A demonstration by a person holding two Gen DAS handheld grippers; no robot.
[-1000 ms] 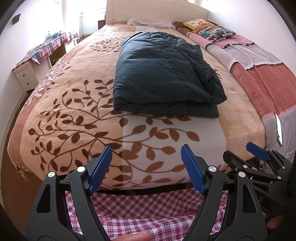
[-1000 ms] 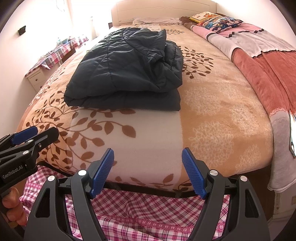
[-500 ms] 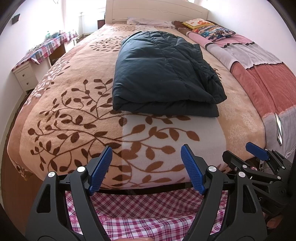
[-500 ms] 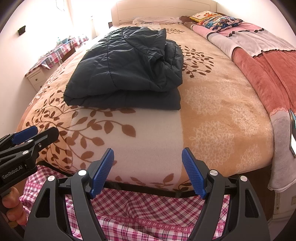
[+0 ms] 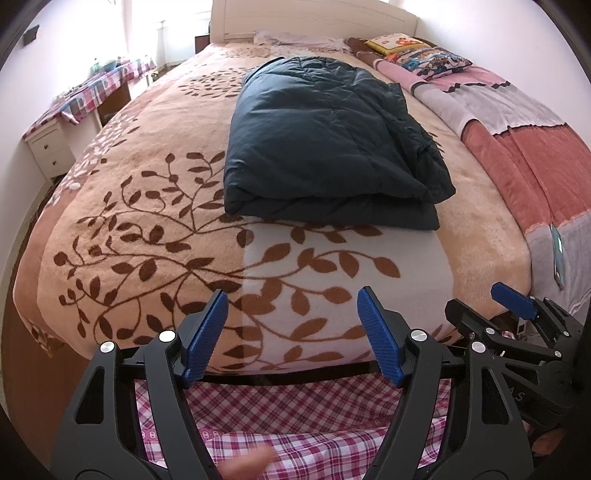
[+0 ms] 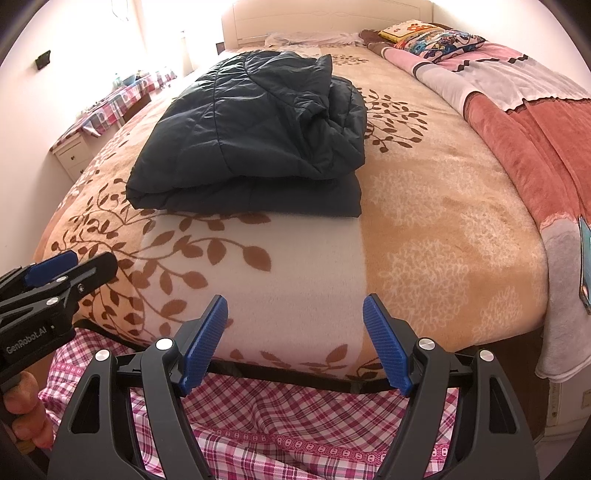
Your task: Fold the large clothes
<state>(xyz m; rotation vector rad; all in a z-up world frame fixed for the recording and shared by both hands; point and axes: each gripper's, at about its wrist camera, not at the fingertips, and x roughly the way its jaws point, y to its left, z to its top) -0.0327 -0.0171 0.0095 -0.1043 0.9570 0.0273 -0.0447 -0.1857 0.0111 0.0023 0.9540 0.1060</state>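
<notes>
While both grippers hang over the foot of the bed (image 5: 92, 206), the dark navy padded jacket (image 5: 325, 147) lies folded into a thick rectangular bundle on the middle of the bed's leaf-patterned blanket (image 5: 155, 236), well beyond either tool. Its folded edge faces the foot of the bed, with a flatter layer underneath and a puffier, creased layer on top; on the bundle's right side the quilted fabric bunches into wrinkles.

The left gripper (image 5: 291, 336) points down toward the white band of the blanket near the bed's foot edge. Its jaws stand wide but are closing a little, and nothing is between its blue pads (image 5: 207, 332). The right gripper (image 6: 293, 341) sits just beside it, jaws wide apart and empty as well. Each tool shows in the other's view: the right one at the lower right edge of the left wrist view, the left one at the lower left of the right wrist view, where fingers of a hand (image 6: 22, 410) grip its handle.

Below both grippers a pink and white checked cloth (image 6: 295, 424) fills the bottom of the frames. Along the right side of the bed lies a pink, grey and rust patchwork blanket (image 5: 524, 147), with colourful pillows (image 5: 424, 55) near the white headboard (image 5: 314, 14). To the left of the bed stands a white bench (image 5: 48, 147) covered with a checked cloth.
</notes>
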